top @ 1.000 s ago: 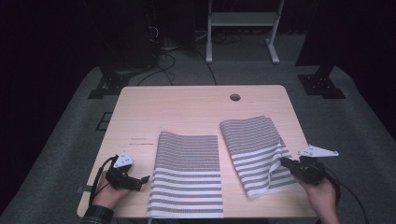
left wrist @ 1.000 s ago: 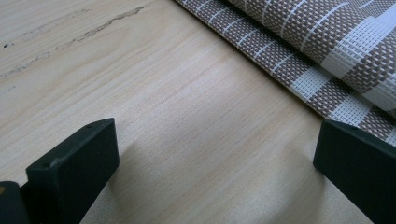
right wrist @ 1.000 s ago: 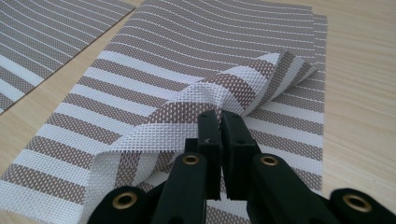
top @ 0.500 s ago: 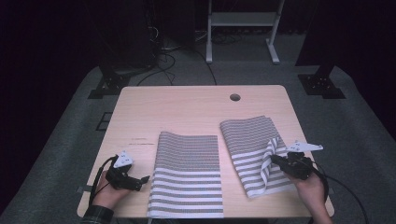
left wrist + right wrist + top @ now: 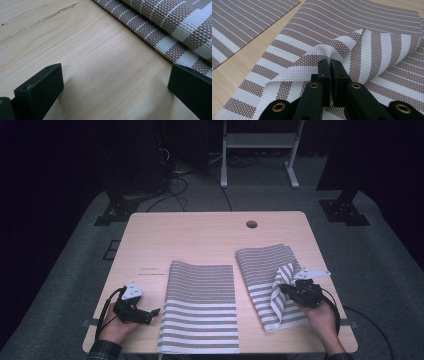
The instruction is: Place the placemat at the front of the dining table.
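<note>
Right tool (image 5: 286, 289): jaws closed, pinching the edge of the right placemat; seen in the right gripper view at (image 5: 329, 62), the two black jaws meet with a fold of weave between them.
Right placemat (image 5: 267, 270): brown-and-white striped woven mat, lying at an angle on the right part of the worktop; its right edge is lifted and folded over onto the mat's own surface, showing broad stripes on the underside.
Fold (image 5: 372, 47): raised off the mat, curving up from the clamped point.
Left tool (image 5: 156, 311): jaws wide apart, nothing between them, low over bare wood just beside the left edge of the left placemat.
Left placemat (image 5: 200, 305): same striped weave, flat, squared to the near edge of the worktop, apart from the right placemat.
Worktop (image 5: 200, 240): light wood, with a round cable hole (image 5: 251, 224) near the far edge.
Hands: left hand (image 5: 116, 325) and right hand (image 5: 320, 317) enter from the near edge, each holding its tool.
</note>
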